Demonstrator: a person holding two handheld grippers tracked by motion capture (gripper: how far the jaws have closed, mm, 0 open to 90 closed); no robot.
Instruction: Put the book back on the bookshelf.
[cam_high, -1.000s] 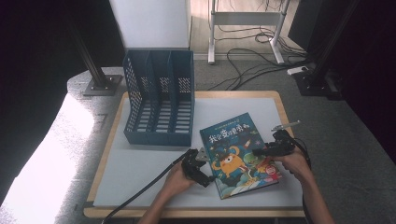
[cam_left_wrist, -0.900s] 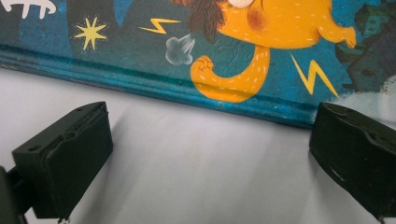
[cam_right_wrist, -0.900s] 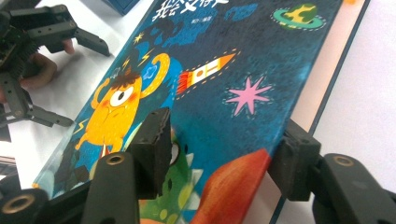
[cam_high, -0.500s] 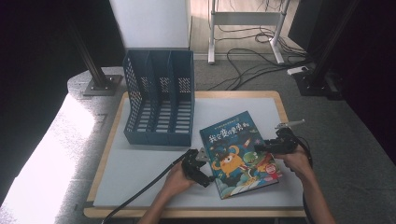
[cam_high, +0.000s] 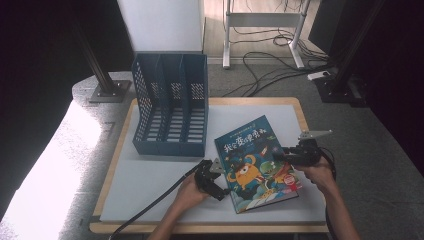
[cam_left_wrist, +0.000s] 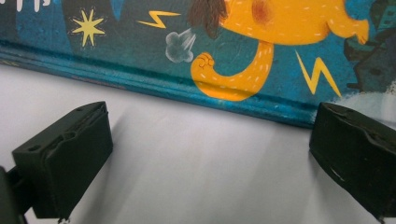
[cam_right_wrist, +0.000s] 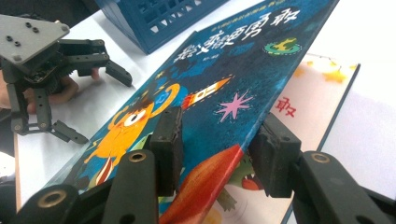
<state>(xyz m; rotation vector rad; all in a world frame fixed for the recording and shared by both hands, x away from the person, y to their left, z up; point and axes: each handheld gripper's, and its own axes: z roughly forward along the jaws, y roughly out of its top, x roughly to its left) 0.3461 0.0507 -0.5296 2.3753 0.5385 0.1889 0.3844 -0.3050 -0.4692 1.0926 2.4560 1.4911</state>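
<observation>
Change since a second ago: right gripper (cam_high: 278, 153) eased in over the book's (cam_high: 255, 162) right edge, jaws just been closing with the front cover between them; left gripper (cam_high: 216, 176) unmoved.
Table (cam_high: 150, 185): white mat on a wood-rimmed top, spanning the middle and lower frame of the high view.
File rack (cam_high: 170, 102): blue, three slots, lying on its back left of centre, slot mouths facing up; probably where the book belongs.
Book: picture book with an orange monster on a dark blue cover, lower centre of the high view, skewed, spine toward the left gripper.
Cover (cam_right_wrist: 224, 79): lifted off the pages in the right gripper view, rising toward upper right, with a white inner page (cam_right_wrist: 322, 93) showing beneath at right.
Right gripper, own view (cam_right_wrist: 219, 149): jaws narrowed on either side of the raised cover's edge, one pad above and one below; firm pressing not certain. Likely purpose: get a hold on the book's free side.
Left gripper, own view (cam_left_wrist: 205, 154): jaws wide, bare mat between them, spine just ahead. Likely purpose: brace the book against sliding.
Hands: one behind each gripper, entering from the bottom edge.
</observation>
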